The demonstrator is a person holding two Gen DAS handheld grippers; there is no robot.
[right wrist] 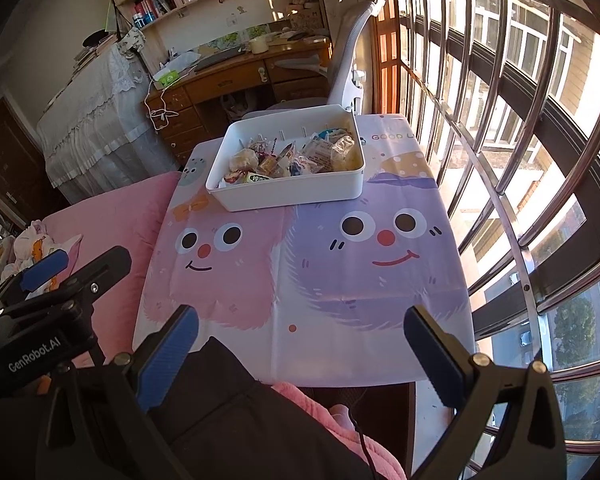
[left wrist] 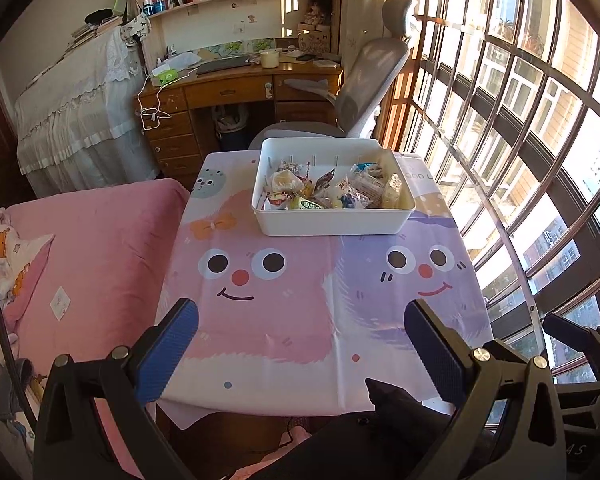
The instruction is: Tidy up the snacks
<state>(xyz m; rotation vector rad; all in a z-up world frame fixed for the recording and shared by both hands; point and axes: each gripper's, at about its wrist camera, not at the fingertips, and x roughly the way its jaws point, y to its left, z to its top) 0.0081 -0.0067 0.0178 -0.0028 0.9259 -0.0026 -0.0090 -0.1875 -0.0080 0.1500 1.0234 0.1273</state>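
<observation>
Both sets of fingers are spread wide and carrying nothing: your left gripper [left wrist: 300,344] hangs over the near edge of the table [left wrist: 284,320], your right gripper [right wrist: 300,344] just beside it at the same edge. The snacks [left wrist: 332,190] all sit heaped inside the white bin [left wrist: 332,222] at the far end of the table, and none shows on the cartoon tablecloth [right wrist: 300,264].

That fits two readings: everything gathered into the bin for good, or a jumbled pile waiting to be sorted. I can't call it from here.

If you do go in, come over the bin's near wall from above, not across it. The wrappers look crinkly and slick, so pinch one packet by its body, not a corner.

Room is generous: the whole cloth between you and the bin lies open. Mind the sides, though. The window bars [left wrist: 500,160] run close along the right edge, the pink bed [left wrist: 100,240] butts against the left, and the grey chair [left wrist: 364,80] stands right behind the bin.
</observation>
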